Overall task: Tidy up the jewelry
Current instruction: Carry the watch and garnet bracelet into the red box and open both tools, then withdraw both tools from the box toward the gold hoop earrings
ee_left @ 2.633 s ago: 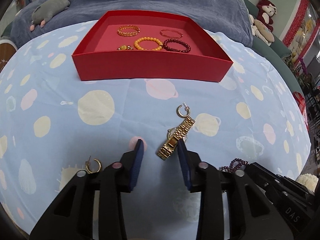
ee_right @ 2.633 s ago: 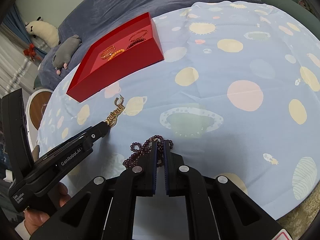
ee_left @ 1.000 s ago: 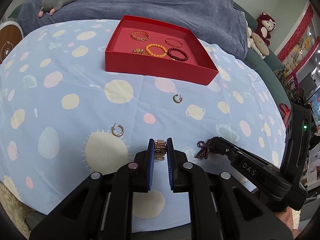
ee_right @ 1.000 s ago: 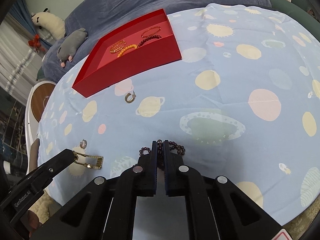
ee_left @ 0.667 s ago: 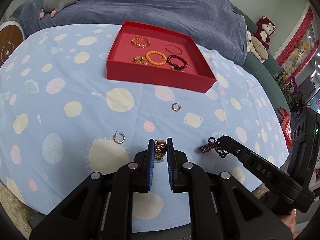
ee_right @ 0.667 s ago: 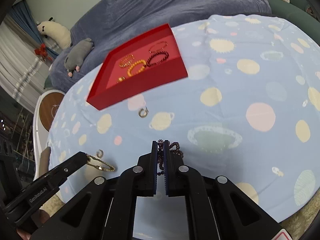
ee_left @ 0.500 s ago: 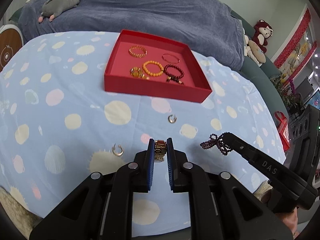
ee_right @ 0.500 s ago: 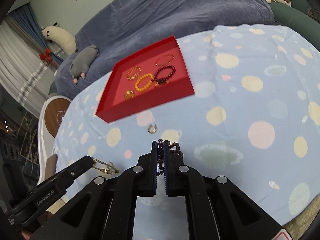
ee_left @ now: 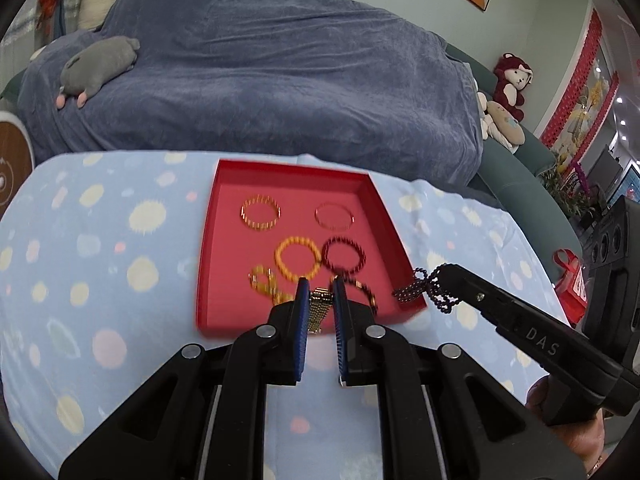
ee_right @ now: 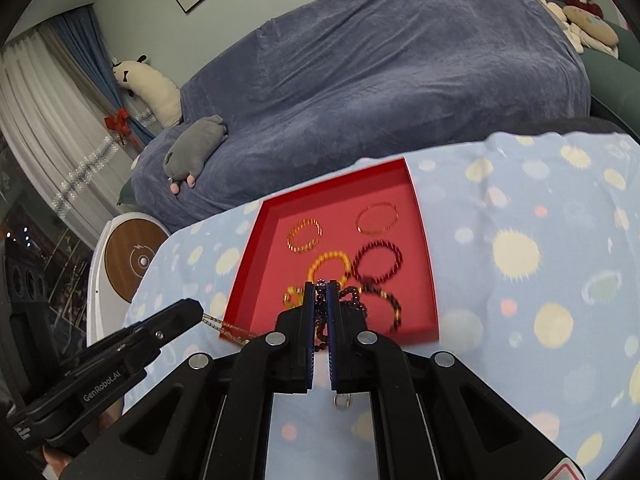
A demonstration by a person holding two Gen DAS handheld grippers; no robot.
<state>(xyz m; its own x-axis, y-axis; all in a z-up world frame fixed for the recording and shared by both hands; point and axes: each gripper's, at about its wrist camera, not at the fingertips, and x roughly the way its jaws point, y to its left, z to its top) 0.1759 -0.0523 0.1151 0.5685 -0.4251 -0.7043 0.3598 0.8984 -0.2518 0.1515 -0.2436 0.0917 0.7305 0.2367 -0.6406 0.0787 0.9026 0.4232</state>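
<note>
My left gripper (ee_left: 320, 292) is shut on a gold watch (ee_left: 319, 312) and holds it in the air above the near edge of the red tray (ee_left: 206, 268). My right gripper (ee_right: 321, 286) is shut on a dark purple bead necklace (ee_right: 352, 294), also in the air over the tray's (ee_right: 424, 216) near part; the necklace (ee_left: 424, 286) hangs from its tip in the left wrist view. The watch band (ee_right: 228, 326) shows at the left gripper's tip in the right wrist view. The tray holds several bracelets, among them an orange one (ee_left: 298, 258) and a dark red one (ee_left: 344, 254).
The table has a light blue dotted cloth (ee_left: 100, 264). A small hoop earring (ee_right: 341, 401) lies on the cloth under my right gripper. A sofa under a blue-grey cover (ee_left: 260, 80) stands behind the table, with a grey plush toy (ee_left: 98, 64) on it.
Both grippers have risen from the cloth with the watch and the necklace and moved forward to hover over the red tray's near edge. The tray now looks much closer.
</note>
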